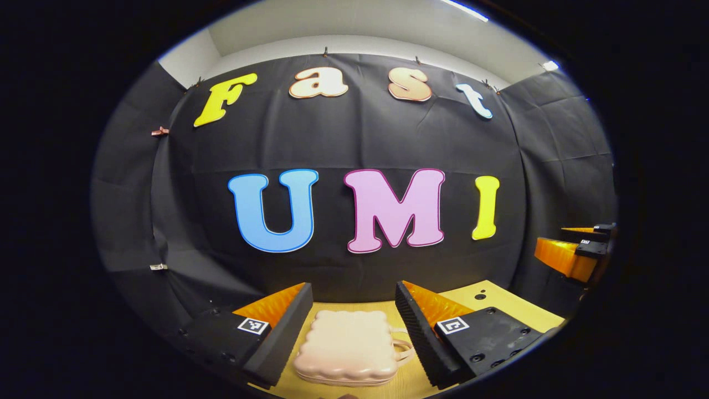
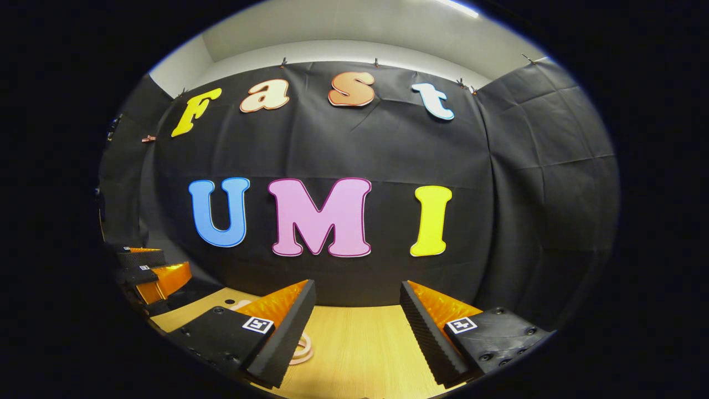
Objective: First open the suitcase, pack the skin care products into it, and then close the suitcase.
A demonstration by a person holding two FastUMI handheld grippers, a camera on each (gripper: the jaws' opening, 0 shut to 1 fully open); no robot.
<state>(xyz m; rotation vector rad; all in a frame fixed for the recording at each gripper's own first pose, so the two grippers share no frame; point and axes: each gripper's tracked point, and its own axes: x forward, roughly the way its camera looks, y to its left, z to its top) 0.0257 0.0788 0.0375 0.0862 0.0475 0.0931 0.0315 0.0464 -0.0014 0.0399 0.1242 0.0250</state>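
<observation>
Left gripper view: left gripper (image 1: 353,302) wide above closed pink suitcase (image 1: 348,348); right gripper (image 2: 357,302) wide, bare table (image 2: 360,343) between fingers.

The left hand-held gripper (image 1: 353,310) is level, its jaws spread wide and closed on nothing. The right hand-held gripper (image 2: 357,310) is level too, jaws equally wide apart and likewise bare, off to the right of the left hand-held gripper.

Suitcase (image 1: 348,348) on table (image 1: 498,302) — closed, between left gripper (image 1: 353,302) fingers.
</observation>
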